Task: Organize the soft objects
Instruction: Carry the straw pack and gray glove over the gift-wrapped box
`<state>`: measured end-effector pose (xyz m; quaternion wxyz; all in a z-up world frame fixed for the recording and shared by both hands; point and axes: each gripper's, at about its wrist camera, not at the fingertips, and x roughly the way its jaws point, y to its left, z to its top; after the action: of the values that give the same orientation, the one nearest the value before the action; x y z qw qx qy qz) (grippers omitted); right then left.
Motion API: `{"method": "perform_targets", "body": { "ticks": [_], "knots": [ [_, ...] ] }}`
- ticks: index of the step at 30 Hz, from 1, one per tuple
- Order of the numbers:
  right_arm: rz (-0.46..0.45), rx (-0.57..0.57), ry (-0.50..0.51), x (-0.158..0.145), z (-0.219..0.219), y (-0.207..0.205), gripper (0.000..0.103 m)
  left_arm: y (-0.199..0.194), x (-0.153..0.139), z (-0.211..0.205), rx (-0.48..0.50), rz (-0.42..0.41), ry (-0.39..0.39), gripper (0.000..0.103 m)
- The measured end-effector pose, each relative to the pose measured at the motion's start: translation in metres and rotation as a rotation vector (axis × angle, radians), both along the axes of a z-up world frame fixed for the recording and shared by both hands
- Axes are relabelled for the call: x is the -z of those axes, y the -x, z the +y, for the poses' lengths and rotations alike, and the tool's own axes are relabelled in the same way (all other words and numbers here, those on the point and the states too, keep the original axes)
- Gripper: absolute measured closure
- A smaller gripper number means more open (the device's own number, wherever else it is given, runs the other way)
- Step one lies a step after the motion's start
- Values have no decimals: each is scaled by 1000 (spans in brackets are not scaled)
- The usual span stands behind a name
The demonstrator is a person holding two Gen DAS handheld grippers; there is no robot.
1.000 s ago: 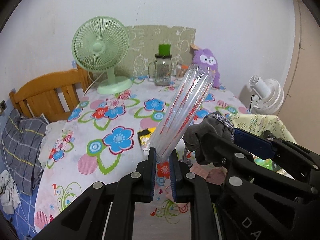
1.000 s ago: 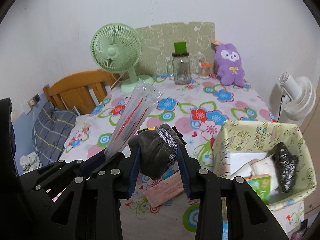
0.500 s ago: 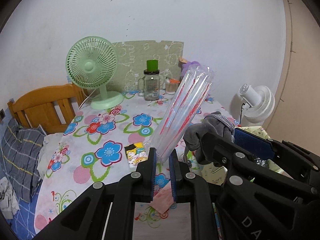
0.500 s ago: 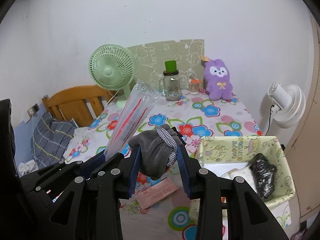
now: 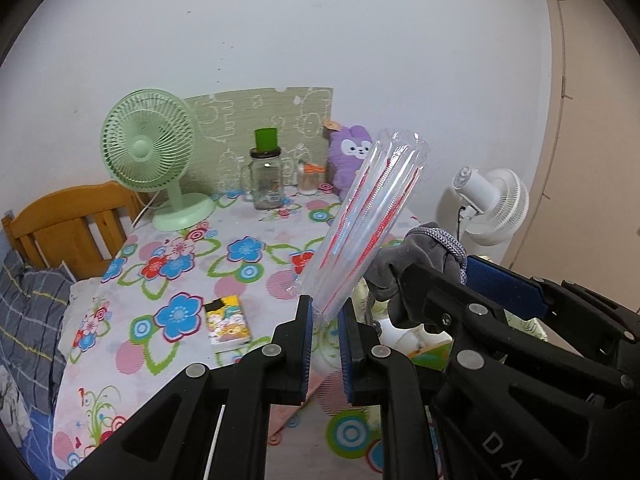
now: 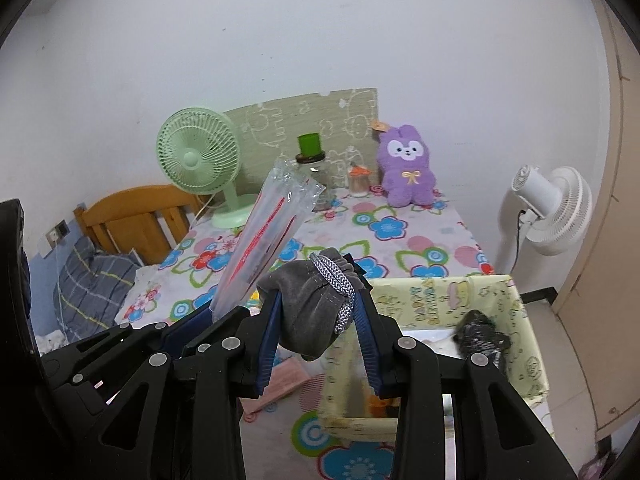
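Note:
My left gripper (image 5: 324, 312) is shut on the bottom of a clear plastic pack of straws (image 5: 368, 216) that stands up and leans right; the pack also shows in the right wrist view (image 6: 268, 236). My right gripper (image 6: 320, 312) is shut on a grey drawstring pouch (image 6: 316, 308), also seen in the left wrist view (image 5: 416, 252). Both are held above the near edge of the yellow-green fabric bin (image 6: 516, 312), which holds a black bundle (image 6: 480, 336) and white items. A purple plush rabbit (image 6: 406, 168) sits at the back of the floral table (image 5: 192, 280).
A green fan (image 5: 150, 152), a glass jar with a green cup (image 5: 266, 176) and a small jar stand at the back. A yellow packet (image 5: 228, 322) and a pink packet (image 6: 280, 384) lie on the table. A white fan (image 6: 552, 208) stands right; a wooden chair (image 5: 68, 224) stands left.
Both grippers, still holding the straw pack and the pouch, have pulled back and risen, shifting right over the bin's near edge. The table's far objects look smaller and farther.

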<state>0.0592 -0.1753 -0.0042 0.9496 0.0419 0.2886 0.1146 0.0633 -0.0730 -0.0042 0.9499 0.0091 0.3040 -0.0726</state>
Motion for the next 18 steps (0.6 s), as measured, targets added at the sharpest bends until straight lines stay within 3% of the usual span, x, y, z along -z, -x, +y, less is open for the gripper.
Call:
{"method": "perform_targets", "body": {
  "ticks": [18],
  "knots": [
    [13,62,5,9,-56,-6,63,-12,12,-52,66,39,6,93]
  ]
}}
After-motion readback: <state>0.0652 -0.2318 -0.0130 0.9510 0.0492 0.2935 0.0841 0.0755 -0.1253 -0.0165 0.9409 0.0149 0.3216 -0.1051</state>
